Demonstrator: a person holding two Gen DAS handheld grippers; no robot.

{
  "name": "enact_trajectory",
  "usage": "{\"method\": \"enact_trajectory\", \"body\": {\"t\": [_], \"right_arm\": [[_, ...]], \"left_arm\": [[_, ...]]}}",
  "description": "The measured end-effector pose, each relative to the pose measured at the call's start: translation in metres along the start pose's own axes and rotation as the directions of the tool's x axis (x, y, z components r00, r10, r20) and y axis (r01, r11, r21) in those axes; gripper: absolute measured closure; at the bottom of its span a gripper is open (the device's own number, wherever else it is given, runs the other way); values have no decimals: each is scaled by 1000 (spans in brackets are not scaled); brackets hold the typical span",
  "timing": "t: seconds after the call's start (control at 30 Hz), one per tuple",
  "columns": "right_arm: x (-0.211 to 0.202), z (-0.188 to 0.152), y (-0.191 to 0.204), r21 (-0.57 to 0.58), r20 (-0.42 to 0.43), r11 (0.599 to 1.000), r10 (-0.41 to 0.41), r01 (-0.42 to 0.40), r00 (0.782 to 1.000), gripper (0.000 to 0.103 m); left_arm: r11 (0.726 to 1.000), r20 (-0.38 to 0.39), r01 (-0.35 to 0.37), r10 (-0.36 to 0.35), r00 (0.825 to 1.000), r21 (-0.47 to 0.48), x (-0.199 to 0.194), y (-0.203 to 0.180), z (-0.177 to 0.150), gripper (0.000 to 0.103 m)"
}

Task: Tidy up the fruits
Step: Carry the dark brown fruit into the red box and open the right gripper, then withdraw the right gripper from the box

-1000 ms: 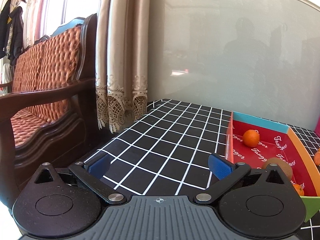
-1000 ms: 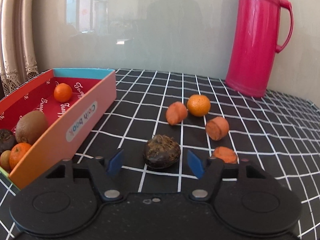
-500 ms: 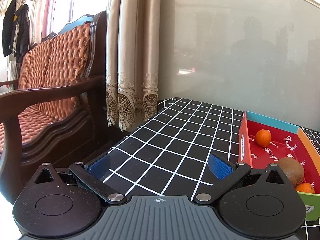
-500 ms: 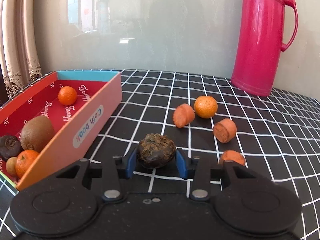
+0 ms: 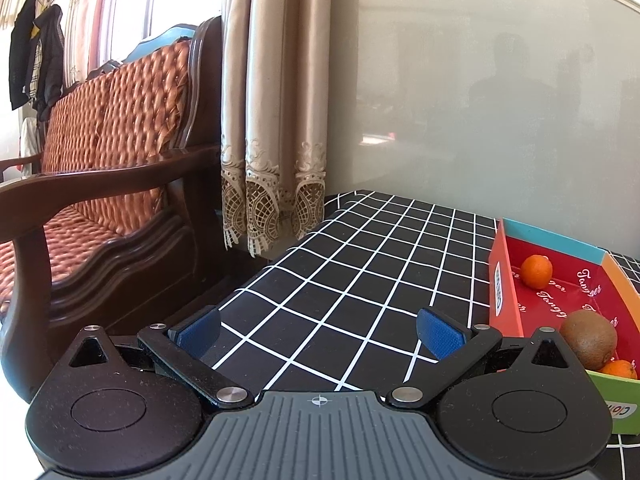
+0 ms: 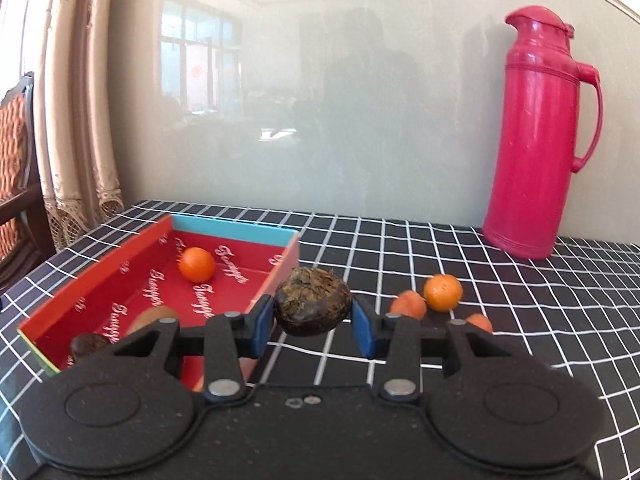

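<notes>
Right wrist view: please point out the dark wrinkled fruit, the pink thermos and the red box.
dark wrinkled fruit (image 6: 312, 300), right wrist view, middle of its body, between the blue pads.
pink thermos (image 6: 532, 136), right wrist view, middle of its body.
red box (image 6: 100, 286), right wrist view, its left wall.

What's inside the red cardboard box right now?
In the red cardboard box: a small orange tangerine near the far end, a brown kiwi, another orange and a dark fruit at the near end. The right gripper covers the near corner.
</notes>
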State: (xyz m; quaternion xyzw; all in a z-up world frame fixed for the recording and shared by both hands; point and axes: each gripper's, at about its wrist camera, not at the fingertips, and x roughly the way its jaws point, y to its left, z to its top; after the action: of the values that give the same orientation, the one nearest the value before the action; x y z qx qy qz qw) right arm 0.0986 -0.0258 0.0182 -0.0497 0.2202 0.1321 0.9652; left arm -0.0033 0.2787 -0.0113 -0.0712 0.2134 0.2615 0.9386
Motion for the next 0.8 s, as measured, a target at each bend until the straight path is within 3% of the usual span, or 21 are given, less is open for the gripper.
{"method": "enact_trajectory", "body": {"t": [0.27, 0.47, 0.53, 0.6, 0.8], "right_arm": [[0, 3, 32, -64, 22, 996, 71, -70, 997, 63], [6, -6, 56, -141, -17, 986, 88, -89, 996, 62], [3, -7, 59, -163, 5, 984, 71, -69, 997, 57], [-3, -6, 60, -169, 45, 984, 62, -54, 997, 39], [-4, -5, 50, -153, 48, 987, 49, -41, 998, 37]], "left_arm": [[1000, -4, -8, 8, 1000, -3, 0, 7, 0, 0], [1000, -12, -12, 11, 1000, -17, 2, 13, 0, 0], [1000, -15, -8, 8, 1000, -18, 2, 13, 0, 0], [1000, -11, -4, 4, 1000, -14, 0, 11, 0, 0], [1000, -9, 5, -5, 1000, -12, -1, 6, 1, 0]]}}
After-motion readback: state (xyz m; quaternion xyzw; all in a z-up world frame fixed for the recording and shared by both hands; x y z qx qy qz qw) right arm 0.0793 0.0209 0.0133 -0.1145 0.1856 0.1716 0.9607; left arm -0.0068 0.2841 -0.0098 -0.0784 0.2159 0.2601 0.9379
